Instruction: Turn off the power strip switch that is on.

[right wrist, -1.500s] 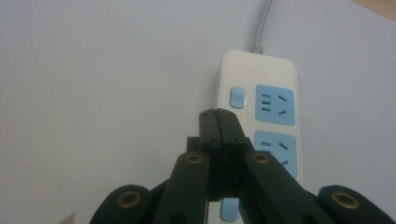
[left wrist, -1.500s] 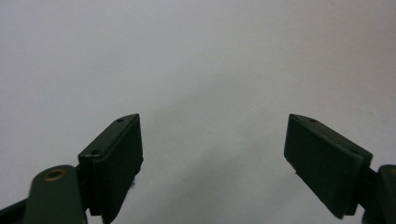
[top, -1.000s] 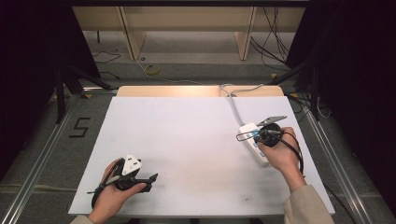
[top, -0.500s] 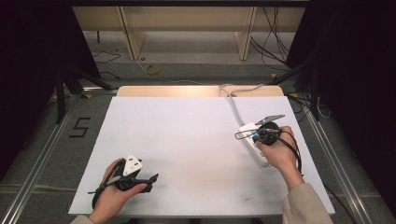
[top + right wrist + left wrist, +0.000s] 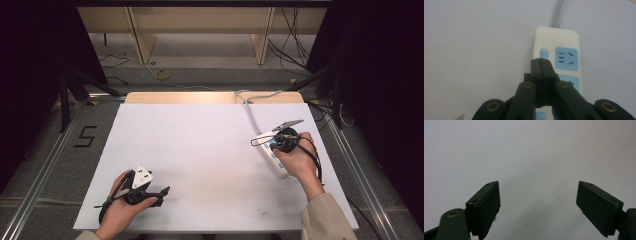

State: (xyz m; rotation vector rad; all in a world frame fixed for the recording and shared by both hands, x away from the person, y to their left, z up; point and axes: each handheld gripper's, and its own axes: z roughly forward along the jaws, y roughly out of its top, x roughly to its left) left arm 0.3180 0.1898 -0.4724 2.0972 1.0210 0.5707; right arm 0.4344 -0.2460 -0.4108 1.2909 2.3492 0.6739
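Strip: the white power strip [image 5: 273, 152] lies near the right edge of the counter [image 5: 200, 150], its length running away from you. Its grey cord [image 5: 248, 107] leaves the far end and goes off the back of the counter.
Sockets: the blue socket faces [image 5: 566, 58] sit in a row along the strip, each with a small blue switch [image 5: 544, 54] beside it, on the left as the right gripper view shows them.
Right tool: your right tool [image 5: 540, 62] has its jaws pressed flat together with nothing between them. The joined tips sit at the near edge of the far switch; whether they touch it I cannot tell.
Reason for that hold: closed jaws make one narrow, stiff point, which suits pressing a small rocker better than spread jaws would. You appear to be lined up to push the switch, not to grip the strip.
Right hand: your right hand [image 5: 300, 162] is over the near half of the strip, so the tool points along its length toward the cord end.
Left tool: your left tool [image 5: 150, 192] has its jaws wide apart and holds nothing. It sits at the near left of the counter, well apart from the strip, over bare white surface.
Reason for that place: parked there it stays out of the right hand's way.
Risk: the strip looks free on the counter, so a slanted push may slide it rather than tip the switch.
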